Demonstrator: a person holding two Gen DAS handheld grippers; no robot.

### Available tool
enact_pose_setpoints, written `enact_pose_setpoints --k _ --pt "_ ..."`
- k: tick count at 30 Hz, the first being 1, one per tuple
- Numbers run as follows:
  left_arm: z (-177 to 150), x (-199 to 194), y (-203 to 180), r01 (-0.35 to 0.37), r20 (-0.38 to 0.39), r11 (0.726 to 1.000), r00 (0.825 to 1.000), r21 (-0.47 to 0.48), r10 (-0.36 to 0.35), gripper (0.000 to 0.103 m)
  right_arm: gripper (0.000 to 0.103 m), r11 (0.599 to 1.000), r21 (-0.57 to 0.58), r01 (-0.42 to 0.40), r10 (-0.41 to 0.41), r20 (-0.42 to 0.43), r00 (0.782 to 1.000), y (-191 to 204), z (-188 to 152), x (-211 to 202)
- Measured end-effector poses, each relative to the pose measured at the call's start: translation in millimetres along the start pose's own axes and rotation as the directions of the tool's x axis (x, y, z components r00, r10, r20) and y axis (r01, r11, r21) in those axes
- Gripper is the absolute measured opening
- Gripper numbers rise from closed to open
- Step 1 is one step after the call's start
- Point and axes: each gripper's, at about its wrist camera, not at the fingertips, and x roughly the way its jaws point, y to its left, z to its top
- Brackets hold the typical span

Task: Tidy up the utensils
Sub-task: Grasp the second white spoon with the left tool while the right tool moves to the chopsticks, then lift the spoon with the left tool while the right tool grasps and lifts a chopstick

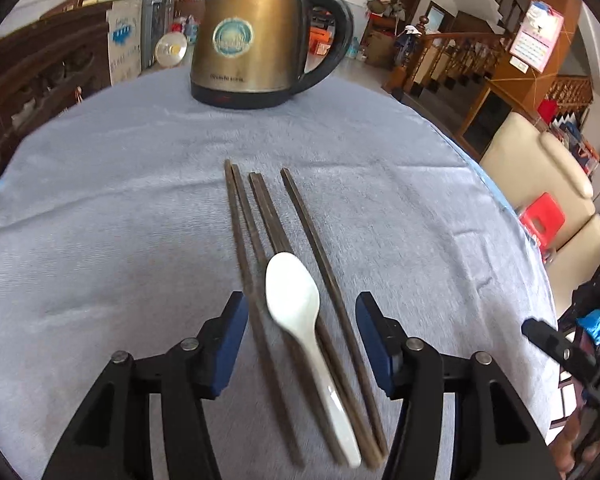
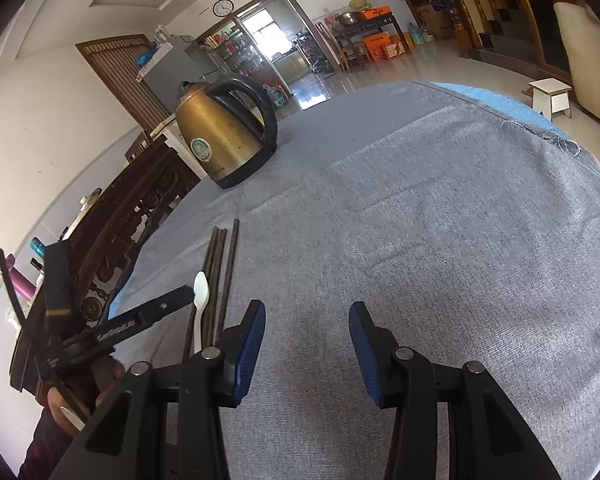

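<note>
Several dark wooden chopsticks (image 1: 260,220) lie side by side on the grey tablecloth (image 1: 120,220), pointing away from me. A white ceramic spoon (image 1: 296,304) lies on top of them, bowl forward. My left gripper (image 1: 300,312) is open, its blue pads on either side of the spoon and chopsticks, not touching them. In the right wrist view the chopsticks (image 2: 224,264) and spoon (image 2: 201,292) sit to the left. My right gripper (image 2: 307,320) is open and empty over bare cloth, to their right.
A brass-coloured electric kettle (image 1: 256,40) with a black handle stands at the far side of the table, also in the right wrist view (image 2: 228,136). A dark wooden bench (image 2: 140,208) runs along the left. The table's right edge (image 1: 512,220) drops toward a sofa and red stool.
</note>
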Motion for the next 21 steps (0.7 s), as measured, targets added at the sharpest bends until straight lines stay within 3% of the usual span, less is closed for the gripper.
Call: enact_pose_setpoints --k 1,2,3,8,17,21 --pt "2 6 2 0.001 -0.011 1.000 1.000 -0.012 -0.001 0.054 0.047 1.000 -0.002 0.005 -0.005 -0.002 1.000 -1 1 1" --pt "3 11 4 0.002 -0.022 1.000 1.000 -0.019 -0.003 0.036 0.047 1.000 -0.005 0.009 -0.009 -0.005 1.000 -1 2 2" --pt "4 15 7 0.012 -0.034 1.000 0.999 -0.024 -0.013 0.031 0.047 1.000 -0.013 0.012 -0.012 -0.009 1.000 -1 4 5" --pt "1 11 14 0.034 -0.004 0.999 0.999 -0.021 -0.034 0.030 0.047 0.996 -0.090 0.012 -0.015 -0.033 0.999 12 23 26" --pt "-6 -38 47 0.071 0.074 0.996 0.995 -0.053 -0.067 0.030 0.047 0.974 -0.200 -0.104 0.061 -0.212 0.975 74 76 123" --pt "-10 -50 62 0.056 0.080 0.997 0.995 -0.058 -0.051 0.030 0.037 0.968 -0.236 -0.084 0.014 -0.286 0.958 98 88 168"
